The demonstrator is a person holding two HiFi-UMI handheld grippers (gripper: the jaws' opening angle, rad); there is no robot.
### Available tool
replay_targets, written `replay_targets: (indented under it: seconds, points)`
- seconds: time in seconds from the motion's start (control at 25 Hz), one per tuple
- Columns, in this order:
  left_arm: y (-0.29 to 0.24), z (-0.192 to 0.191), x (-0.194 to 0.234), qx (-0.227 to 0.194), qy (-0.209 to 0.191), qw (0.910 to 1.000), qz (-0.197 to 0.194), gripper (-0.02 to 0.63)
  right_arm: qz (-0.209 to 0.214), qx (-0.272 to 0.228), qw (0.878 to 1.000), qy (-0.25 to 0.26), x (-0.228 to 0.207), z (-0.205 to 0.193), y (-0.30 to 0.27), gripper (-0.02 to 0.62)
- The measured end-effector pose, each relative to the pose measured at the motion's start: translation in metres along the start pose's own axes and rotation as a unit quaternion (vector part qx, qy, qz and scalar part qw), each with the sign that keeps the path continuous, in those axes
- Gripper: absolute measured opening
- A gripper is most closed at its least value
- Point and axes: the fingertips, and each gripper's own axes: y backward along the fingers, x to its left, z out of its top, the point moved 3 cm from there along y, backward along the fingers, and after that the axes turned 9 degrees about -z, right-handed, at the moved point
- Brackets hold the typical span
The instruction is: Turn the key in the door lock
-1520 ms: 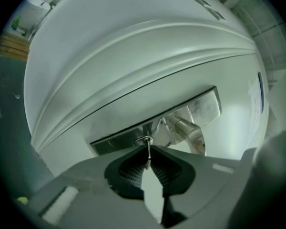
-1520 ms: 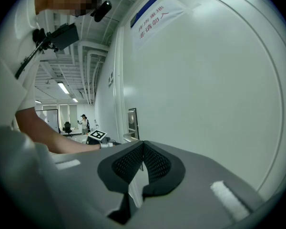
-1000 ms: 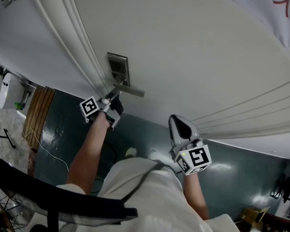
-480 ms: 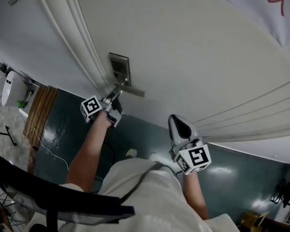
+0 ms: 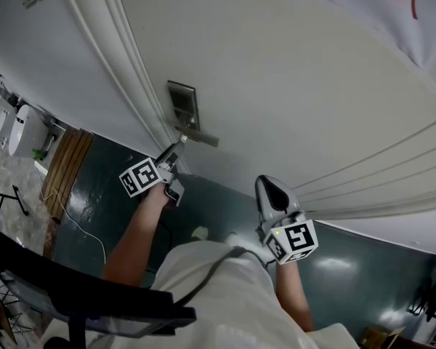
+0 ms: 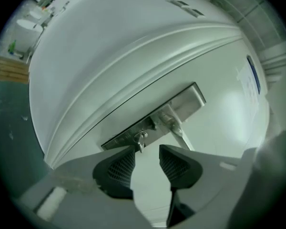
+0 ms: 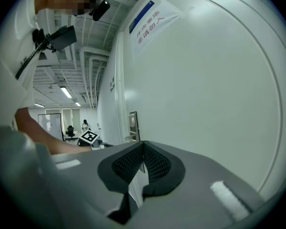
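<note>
A steel lock plate (image 5: pixel 183 107) with a lever handle (image 5: pixel 201 138) sits on the white door (image 5: pixel 291 71). In the left gripper view a small key (image 6: pixel 140 139) sticks out of the plate (image 6: pixel 181 104) beside the handle (image 6: pixel 180 133). My left gripper (image 6: pixel 147 156) is a short way back from the key, its jaws apart and closing slightly. The key stands just past the left pad's tip, and nothing lies between the pads. In the head view the left gripper (image 5: pixel 174 150) points at the lock from below. My right gripper (image 5: pixel 265 184) hangs to the right, shut and empty (image 7: pixel 143 149).
The door frame moulding (image 5: pixel 123 64) runs beside the lock. A paper notice (image 7: pixel 150 23) hangs high on the door. Dark green floor (image 5: pixel 94 187) lies below, with a wooden panel (image 5: pixel 65 169) and a cable at the left. A black chair back (image 5: pixel 73 297) is close to me.
My left gripper has let go of the key, opened its jaws, rolled, and drawn back a little from the lock. The right gripper has stayed put.
</note>
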Motion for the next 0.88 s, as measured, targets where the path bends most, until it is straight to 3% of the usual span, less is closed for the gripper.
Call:
replay_targets:
  seconds: [0.16, 0.32, 0.52, 0.88]
  points:
    - [0.009, -0.001, -0.032, 0.0, -0.055, 0.9985, -0.007, 0.161, 0.008, -0.004, 1.0, 0.0, 0.001, 0.002, -0.001, 0.008]
    - [0.014, -0.002, -0.067, -0.001, -0.12, 0.9926, -0.017, 0.098, 0.016, -0.008, 1.0, 0.003, 0.002, 0.005, -0.001, 0.008]
    - [0.017, -0.004, -0.115, 0.008, -0.24, 0.9702, -0.031, 0.028, 0.022, -0.013, 1.0, 0.004, 0.003, 0.008, 0.001, 0.008]
    - [0.023, -0.021, -0.171, 0.018, -0.362, 0.9306, -0.05, 0.008, 0.027, -0.02, 0.999, 0.012, 0.006, 0.016, 0.007, 0.008]
